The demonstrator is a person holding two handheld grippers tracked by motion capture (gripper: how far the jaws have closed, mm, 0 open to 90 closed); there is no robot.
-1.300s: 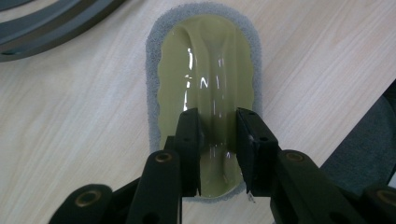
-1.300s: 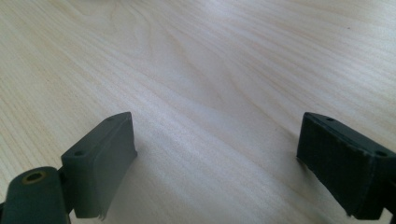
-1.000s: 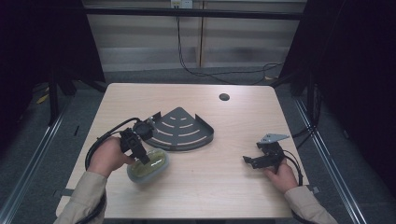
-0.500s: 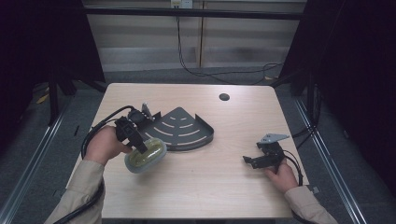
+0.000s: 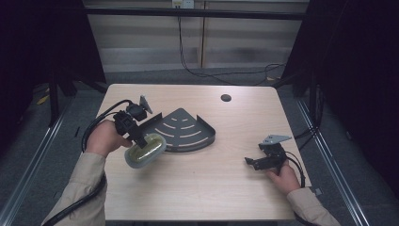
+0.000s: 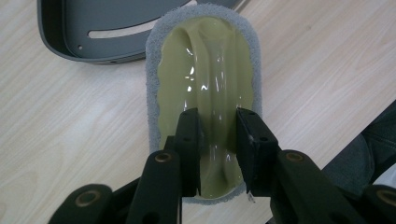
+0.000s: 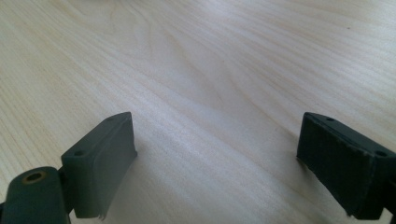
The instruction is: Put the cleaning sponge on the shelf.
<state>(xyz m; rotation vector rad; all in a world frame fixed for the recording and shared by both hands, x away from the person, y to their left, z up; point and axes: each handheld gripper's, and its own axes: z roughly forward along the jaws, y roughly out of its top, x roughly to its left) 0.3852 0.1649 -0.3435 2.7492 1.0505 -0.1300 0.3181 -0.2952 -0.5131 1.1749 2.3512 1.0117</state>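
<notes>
Just left of the corner rack (image 5: 184,130): left gripper (image 5: 142,140) clamped on the scrub sponge (image 5: 144,150), carrying it above the table (image 5: 211,188).

Left gripper view has both jaws pinching the raised central ridge of the sponge's olive plastic top (image 6: 205,84), grey pad rim (image 6: 152,79) around it; sponge sits tilted, its far end at the rack's near edge (image 6: 84,56). Right gripper (image 5: 259,161) rests well right of the rack, jaws wide apart with bare wood between them (image 7: 210,154). Judgement: step in hand is moving the sponge onto the rack. To do it well: hold the pinch on the ridge, level the sponge first, clear the rack's raised wall, lower it pad-down onto the slotted floor, then release. Right gripper could steady the rack if it slides.
</notes>
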